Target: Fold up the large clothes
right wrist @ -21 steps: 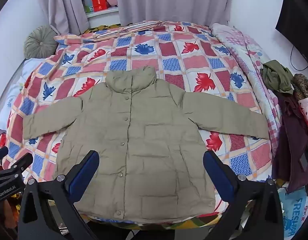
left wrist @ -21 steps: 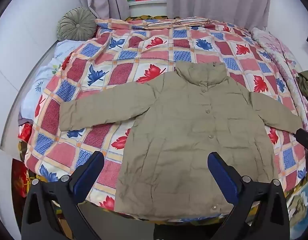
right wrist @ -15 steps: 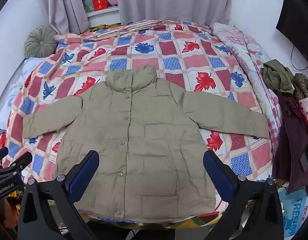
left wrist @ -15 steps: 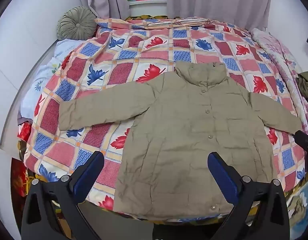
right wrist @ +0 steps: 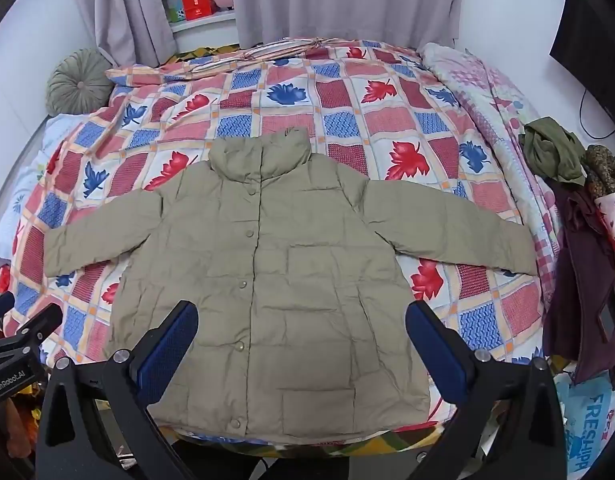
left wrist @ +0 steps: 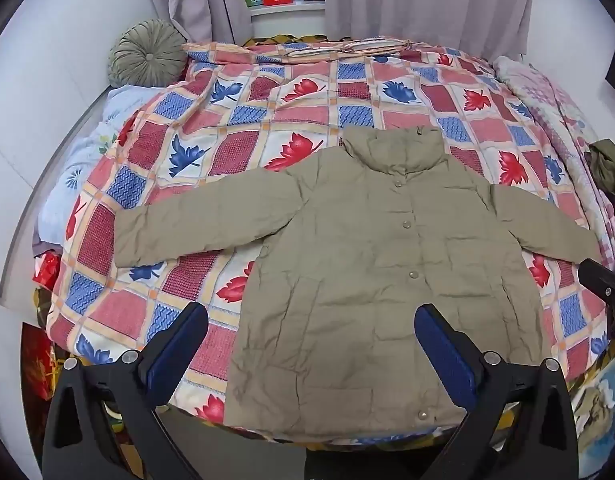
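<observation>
An olive-green padded jacket [left wrist: 367,272] [right wrist: 267,264] lies flat on the bed, buttoned front up, collar toward the far side, both sleeves spread out sideways. Its hem reaches the bed's near edge. My left gripper [left wrist: 311,340] hovers open above the jacket's lower left part, with nothing between its blue pads. My right gripper [right wrist: 301,334] hovers open above the jacket's lower middle, also holding nothing. The right gripper's tip [left wrist: 603,284] shows at the right edge of the left wrist view; the left gripper's body [right wrist: 15,340] shows at the left edge of the right wrist view.
The bed is covered by a patchwork quilt [left wrist: 247,128] [right wrist: 347,96] with red and blue leaves. A round green cushion [left wrist: 147,56] lies at the far left by the wall. A pile of clothes [right wrist: 579,216] sits at the bed's right side. Curtains [right wrist: 347,0] hang behind.
</observation>
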